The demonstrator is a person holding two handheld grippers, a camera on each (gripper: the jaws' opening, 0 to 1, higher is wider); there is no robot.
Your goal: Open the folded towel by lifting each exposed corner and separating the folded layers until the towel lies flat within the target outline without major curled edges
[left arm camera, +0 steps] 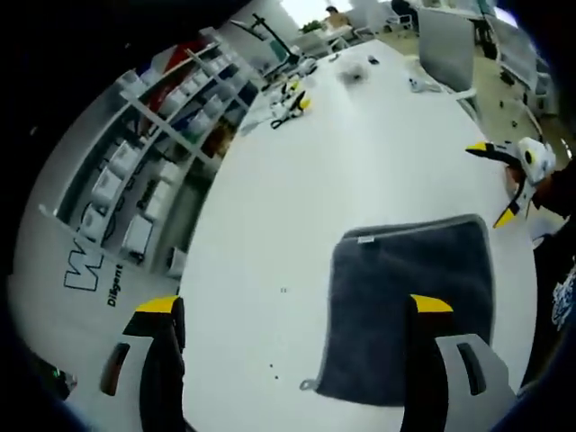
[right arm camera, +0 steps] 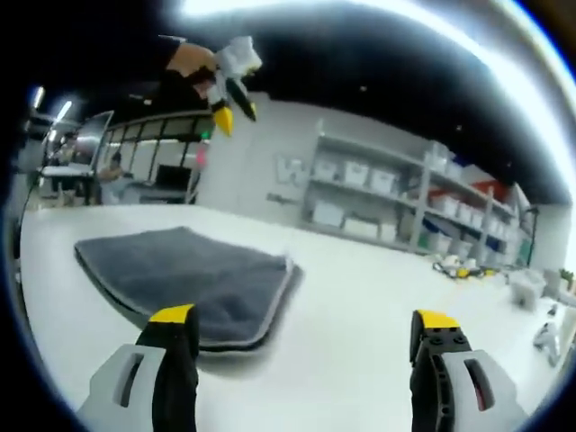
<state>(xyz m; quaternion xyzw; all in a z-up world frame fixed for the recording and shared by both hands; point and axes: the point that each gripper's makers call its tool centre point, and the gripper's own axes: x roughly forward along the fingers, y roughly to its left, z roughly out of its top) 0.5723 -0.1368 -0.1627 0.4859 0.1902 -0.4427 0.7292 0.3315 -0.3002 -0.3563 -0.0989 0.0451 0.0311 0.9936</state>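
Towel (left arm camera: 409, 306) sits folded at lower right of the table (left arm camera: 297, 198), both grippers (left arm camera: 292, 310) (right arm camera: 306, 319) spread wide and empty, so I'd pinch just the top layer's corner and peel slowly.

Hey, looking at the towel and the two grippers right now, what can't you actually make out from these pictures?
- Towel, left gripper view: its near right part is hidden behind the left gripper's own jaw.
- Towel, right gripper view: the near edge sits behind the right gripper's jaw, and the fold layers blur together.
- White tag on the towel, left gripper view: too small to read.
- Target outline: no outline can be made out on the white table.
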